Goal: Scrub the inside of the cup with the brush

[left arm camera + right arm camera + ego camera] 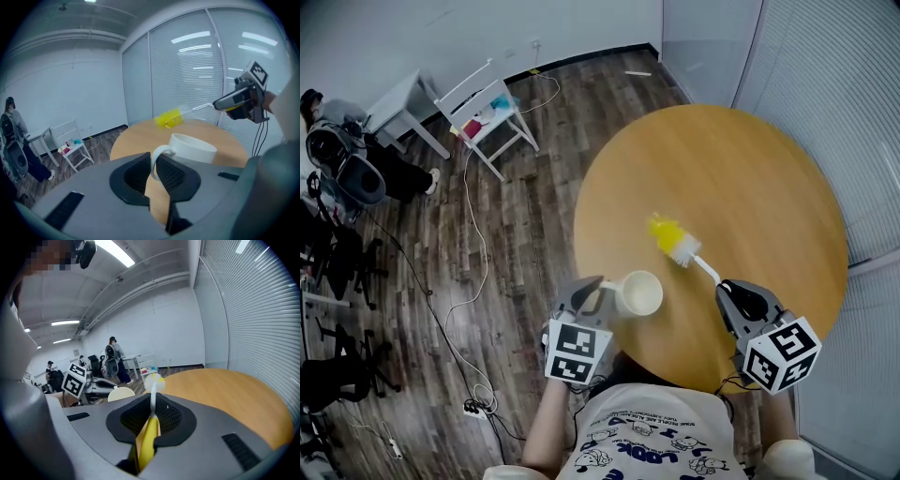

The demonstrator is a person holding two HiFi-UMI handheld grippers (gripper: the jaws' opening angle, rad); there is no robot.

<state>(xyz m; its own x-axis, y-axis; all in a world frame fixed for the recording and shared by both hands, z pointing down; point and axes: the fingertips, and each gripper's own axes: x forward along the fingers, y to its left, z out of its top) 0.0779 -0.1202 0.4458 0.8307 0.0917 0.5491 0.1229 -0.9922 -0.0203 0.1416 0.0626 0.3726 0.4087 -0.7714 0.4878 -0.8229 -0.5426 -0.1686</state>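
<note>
**A:** Head view, item by item?

**B:** Cup (642, 292), white, upright at the worktop's (750, 159) near-left edge; resting or lifted, I cannot tell. Left tool (600, 296) clamped on its handle to steady it. Brush (677, 246), yellow bristles, just beyond the cup, outside it. Right tool (727, 287) pinches its stem.

**A:** Left gripper view?

**B:** Jaws closed on the handle loop. Cup mouth up, open to the brush.

**A:** Right gripper view?

**B:** Jaws closed on the brush's yellow grip, bristles aimed forward, cup to the left. Scrubbing, I judge, not yet begun.
</note>
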